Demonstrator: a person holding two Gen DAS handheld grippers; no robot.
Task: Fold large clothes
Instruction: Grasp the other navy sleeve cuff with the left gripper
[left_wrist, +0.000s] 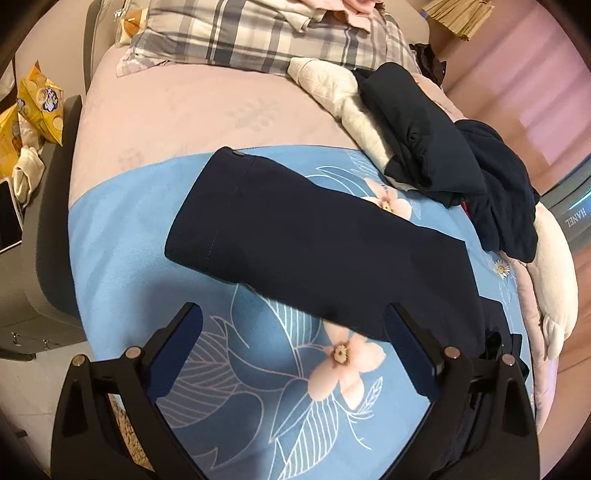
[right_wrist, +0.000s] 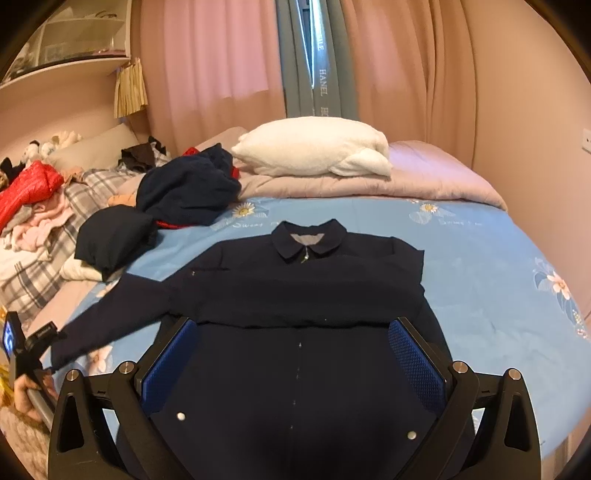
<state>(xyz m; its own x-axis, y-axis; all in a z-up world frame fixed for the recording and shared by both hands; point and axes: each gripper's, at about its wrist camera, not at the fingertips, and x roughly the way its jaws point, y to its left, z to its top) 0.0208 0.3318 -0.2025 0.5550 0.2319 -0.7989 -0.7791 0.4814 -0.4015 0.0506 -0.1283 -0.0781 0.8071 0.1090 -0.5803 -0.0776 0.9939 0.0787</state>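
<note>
Both grippers (left_wrist: 291, 328) (right_wrist: 291, 343) gape above navy jacket (right_wrist: 295, 295).

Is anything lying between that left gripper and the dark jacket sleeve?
Nothing visible. Only bare flowered sheet lies between the open left gripper and the sleeve of the navy jacket.

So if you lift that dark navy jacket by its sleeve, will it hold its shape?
Probably not: the dark navy collared jacket lies flat and creased, so it likely droops. Its outstretched sleeve would probably trail.
</note>
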